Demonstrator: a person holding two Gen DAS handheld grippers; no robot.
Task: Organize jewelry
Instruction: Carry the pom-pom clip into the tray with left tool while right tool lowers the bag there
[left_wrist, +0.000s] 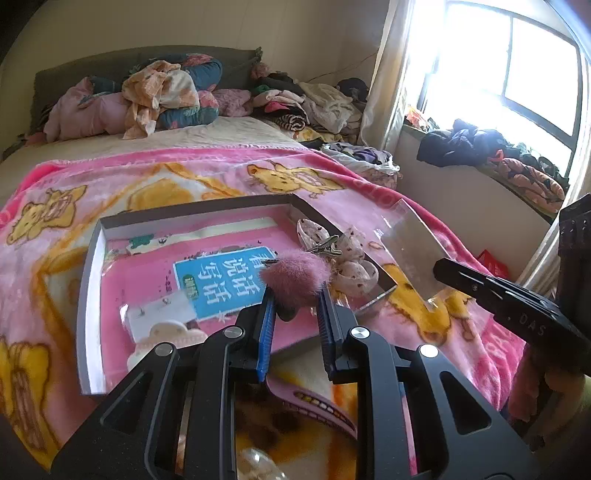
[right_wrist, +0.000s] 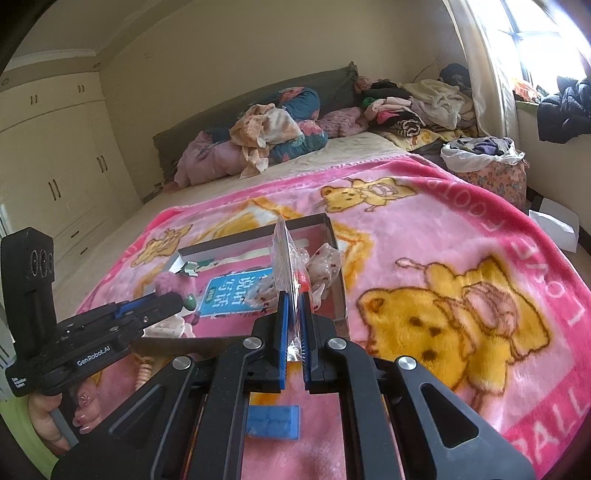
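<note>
Above the shallow grey cardboard tray (left_wrist: 92, 295), the left gripper (left_wrist: 295, 295) is clenching a fluffy pink pompom hair clip (left_wrist: 293, 278) between its jaws; at three o'clock, the right gripper (right_wrist: 293, 321) is pinching what seems a clear plastic packet (right_wrist: 284, 254).

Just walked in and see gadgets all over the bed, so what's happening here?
Someone is sorting hair accessories and jewelry into a shallow box lying on the pink bear blanket. The left gripper is closed on a fluffy pink pom-pom clip, holding it over the box. The right gripper pinches a clear plastic packet upright, near the box's right side. Spotted fabric bows rest at the box's right edge, and a white card with small studs lies inside.
</note>
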